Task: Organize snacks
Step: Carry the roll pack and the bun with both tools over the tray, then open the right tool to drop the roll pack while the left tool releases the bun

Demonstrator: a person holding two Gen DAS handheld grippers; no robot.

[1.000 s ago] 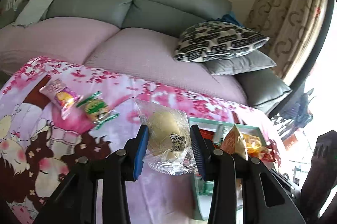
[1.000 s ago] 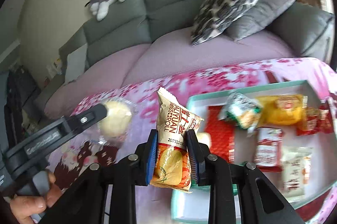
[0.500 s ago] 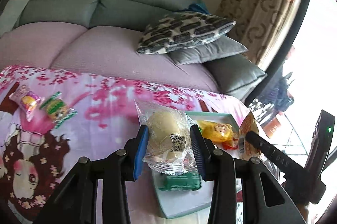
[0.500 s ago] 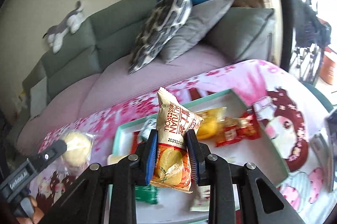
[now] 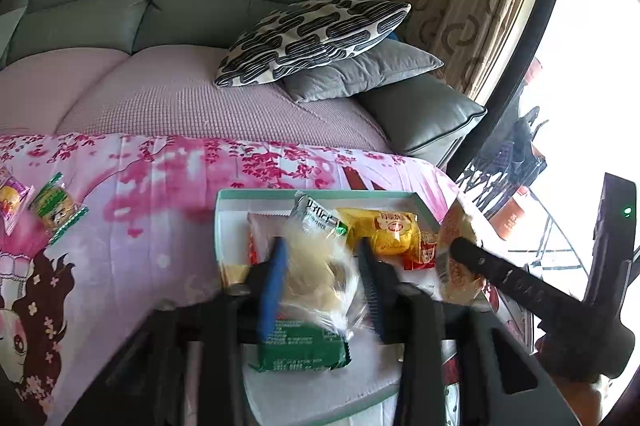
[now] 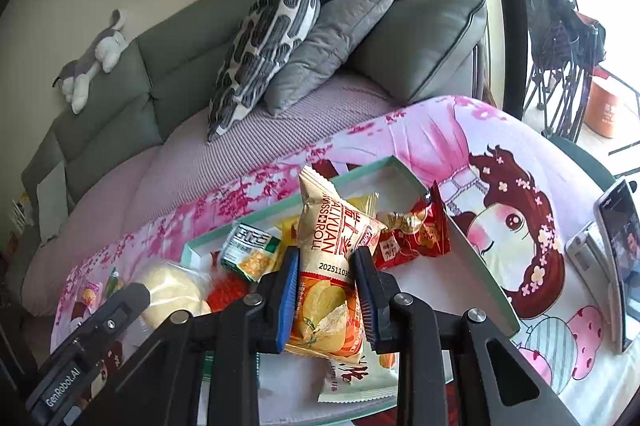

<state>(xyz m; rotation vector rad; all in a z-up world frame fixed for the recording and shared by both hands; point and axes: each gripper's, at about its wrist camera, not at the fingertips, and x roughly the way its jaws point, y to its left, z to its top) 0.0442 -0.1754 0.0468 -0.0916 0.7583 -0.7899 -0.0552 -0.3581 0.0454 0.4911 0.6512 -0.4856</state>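
Note:
My left gripper [image 5: 322, 284] is over the white tray [image 5: 256, 192] with its jaws spread apart; the clear-wrapped pale bun [image 5: 316, 278] sits blurred between them. The bun also shows in the right wrist view [image 6: 172, 290]. My right gripper [image 6: 326, 300] is shut on an orange Swiss roll packet [image 6: 332, 266] and holds it above the tray [image 6: 472, 254]. The tray holds a yellow packet [image 5: 390, 232], a green packet [image 5: 302, 348], a red packet [image 6: 412, 236] and others. Two small snacks [image 5: 52, 208] lie on the pink cloth at the left.
The table wears a pink cartoon cloth [image 5: 132, 226]. A grey sofa with cushions [image 5: 316, 38] stands behind it. A phone [image 6: 620, 258] leans at the table's right edge. A window and curtain are at the right.
Both grippers have moved right and down over the tray. The left jaws have spread and the bun has slipped, blurred. The right gripper still holds the Swiss roll packet.

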